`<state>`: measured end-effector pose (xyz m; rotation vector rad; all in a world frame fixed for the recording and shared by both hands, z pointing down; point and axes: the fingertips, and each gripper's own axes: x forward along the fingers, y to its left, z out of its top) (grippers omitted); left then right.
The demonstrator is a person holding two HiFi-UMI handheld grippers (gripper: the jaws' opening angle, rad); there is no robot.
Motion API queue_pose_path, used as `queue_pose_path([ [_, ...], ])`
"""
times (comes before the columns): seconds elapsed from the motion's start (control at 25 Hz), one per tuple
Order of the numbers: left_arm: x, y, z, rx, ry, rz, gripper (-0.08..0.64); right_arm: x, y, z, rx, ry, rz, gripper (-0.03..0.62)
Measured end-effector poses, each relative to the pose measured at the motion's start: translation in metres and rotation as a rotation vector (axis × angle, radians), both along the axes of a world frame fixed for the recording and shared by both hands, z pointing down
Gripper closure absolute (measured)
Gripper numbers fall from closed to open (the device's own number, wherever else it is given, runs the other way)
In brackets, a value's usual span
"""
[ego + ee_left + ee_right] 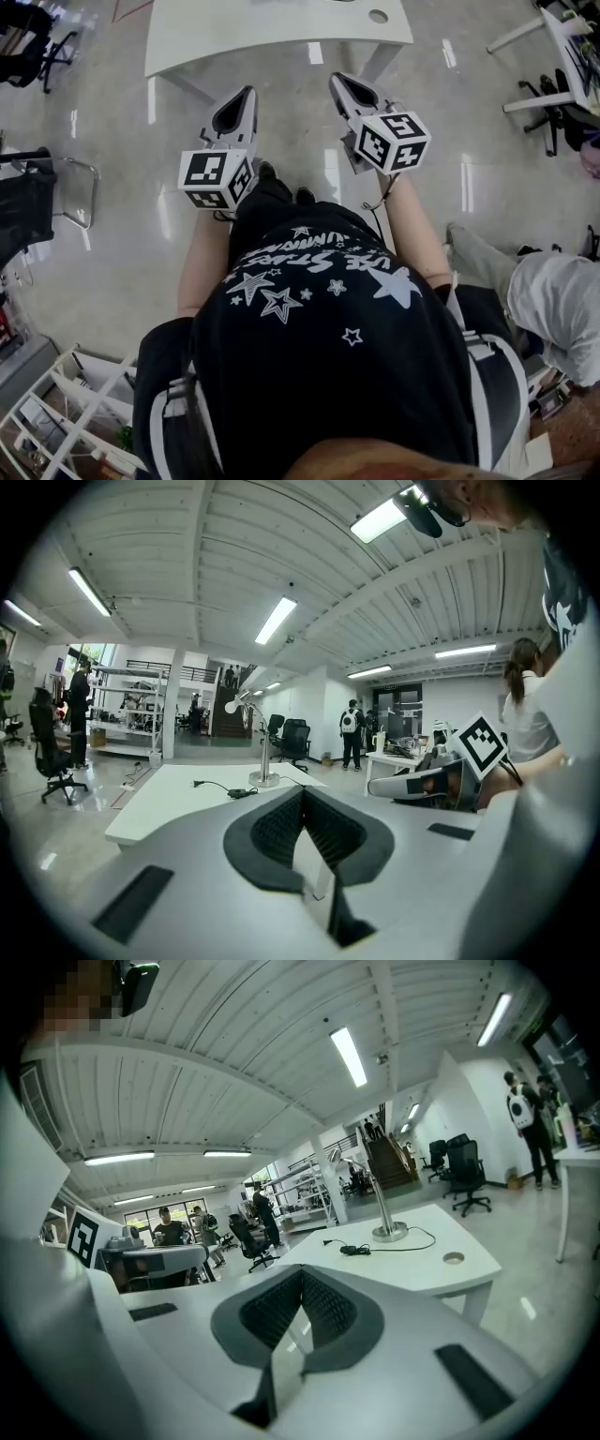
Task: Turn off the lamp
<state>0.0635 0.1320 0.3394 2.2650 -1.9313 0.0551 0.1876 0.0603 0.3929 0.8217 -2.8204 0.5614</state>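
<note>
approach is starting: left gripper (302, 799) and right gripper (300, 1277) are both pressing jaws together, empty, well apart from slim silver desk lamp (263, 755) on white table (178, 799). next is needing a reach to, probably, black cord switch (239, 792).

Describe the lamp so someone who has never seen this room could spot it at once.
Look for the big white table standing in the open room. The lamp stands on its top: a round silver base with a slim metal pole rising from it. It is the only upright thing there; its neighbours, a black cord and a round hole in the tabletop, lie flat.
</note>
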Motion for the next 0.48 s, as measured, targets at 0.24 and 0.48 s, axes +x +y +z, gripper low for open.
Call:
queue_pose_path([
  [0.24, -0.016, -0.012, 0.001, 0.011, -0.004, -0.009, 0.551, -0.02, -0.012, 0.004, -0.004, -0.001, -0.021, 0.586],
  [0.48, -0.038, -0.041, 0.005, 0.019, 0.006, 0.016, 0.549, -0.038, -0.038, 0.008, -0.003, 0.012, 0.004, 0.586],
])
